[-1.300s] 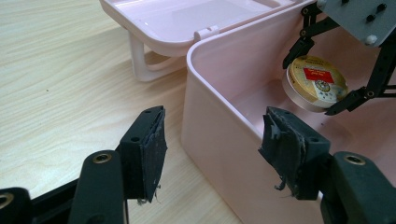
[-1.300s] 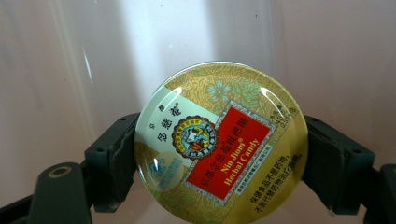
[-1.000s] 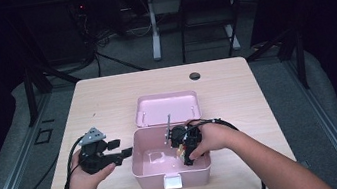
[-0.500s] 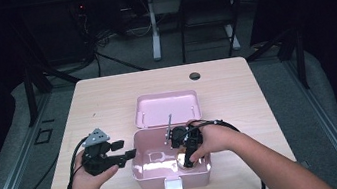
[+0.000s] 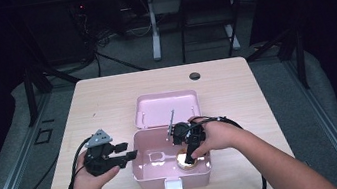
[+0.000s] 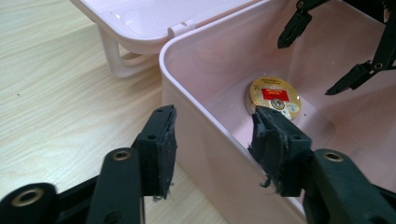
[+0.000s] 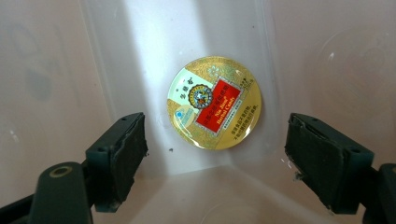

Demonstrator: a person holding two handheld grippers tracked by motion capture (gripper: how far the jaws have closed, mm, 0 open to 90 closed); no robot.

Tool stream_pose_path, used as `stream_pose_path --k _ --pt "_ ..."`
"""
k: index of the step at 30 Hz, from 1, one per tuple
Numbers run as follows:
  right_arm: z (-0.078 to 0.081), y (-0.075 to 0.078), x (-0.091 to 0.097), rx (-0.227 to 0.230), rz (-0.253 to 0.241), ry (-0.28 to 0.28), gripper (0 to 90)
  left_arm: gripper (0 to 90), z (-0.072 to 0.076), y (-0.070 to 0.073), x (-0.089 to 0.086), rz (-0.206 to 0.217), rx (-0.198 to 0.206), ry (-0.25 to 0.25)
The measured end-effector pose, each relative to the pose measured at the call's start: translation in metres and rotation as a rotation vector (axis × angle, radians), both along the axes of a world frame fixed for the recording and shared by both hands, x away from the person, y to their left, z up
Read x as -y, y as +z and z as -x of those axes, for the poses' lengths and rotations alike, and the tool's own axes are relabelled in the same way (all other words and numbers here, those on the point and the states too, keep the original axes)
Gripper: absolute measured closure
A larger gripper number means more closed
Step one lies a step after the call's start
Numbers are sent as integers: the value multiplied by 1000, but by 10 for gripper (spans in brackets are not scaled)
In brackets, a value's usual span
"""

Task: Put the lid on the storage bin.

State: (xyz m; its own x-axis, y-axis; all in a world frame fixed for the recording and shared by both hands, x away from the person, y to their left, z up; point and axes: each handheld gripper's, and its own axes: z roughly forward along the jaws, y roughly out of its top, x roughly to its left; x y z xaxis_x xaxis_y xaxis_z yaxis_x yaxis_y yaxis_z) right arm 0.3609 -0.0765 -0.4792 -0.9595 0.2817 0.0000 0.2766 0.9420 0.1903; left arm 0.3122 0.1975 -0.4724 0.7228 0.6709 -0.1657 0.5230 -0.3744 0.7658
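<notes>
An open pink plastic box (image 5: 154, 182) stands near the table's front edge, its lid (image 5: 168, 107) laid back behind it. A round gold tin with a red label (image 5: 185, 161) lies flat on the box floor. My left gripper (image 5: 131, 150) is at the box's left wall (image 6: 201, 107), one jaw outside and one inside. Its jaws have just been closing but stand apart from the wall, so the left gripper (image 6: 212, 140) is open. My right gripper (image 5: 189, 156) points down into the box. The right gripper (image 7: 215, 154) is open above the tin (image 7: 214, 102); its jaws have just closed a little without touching it.
The light wood table (image 5: 97, 105) has bare room left of and behind the box. A small black round object (image 5: 195, 76) sits near the far edge. A white latch (image 5: 172, 186) is on the box's front wall. Cables trail from both grippers toward me.
The left gripper's jaws have narrowed around the box's left wall. The right gripper has barely shifted inside the box above the tin.
</notes>
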Motion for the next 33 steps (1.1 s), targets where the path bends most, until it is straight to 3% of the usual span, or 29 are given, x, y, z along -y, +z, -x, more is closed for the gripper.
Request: stream_pose_path --k 12,17,26,33 --pt "4 21 4 59 -17 16 241 559 0 -3 4 -10 4 -21" --pt "6 27 3 88 8 39 244 594 1 -3 4 -11 5 -34" --pt "-3 44 7 73 -37 -72 200 615 1 -4 4 -6 5 -38" --pt "-7 51 11 72 -64 -102 144 617 2 -4 5 -11 20 -35"
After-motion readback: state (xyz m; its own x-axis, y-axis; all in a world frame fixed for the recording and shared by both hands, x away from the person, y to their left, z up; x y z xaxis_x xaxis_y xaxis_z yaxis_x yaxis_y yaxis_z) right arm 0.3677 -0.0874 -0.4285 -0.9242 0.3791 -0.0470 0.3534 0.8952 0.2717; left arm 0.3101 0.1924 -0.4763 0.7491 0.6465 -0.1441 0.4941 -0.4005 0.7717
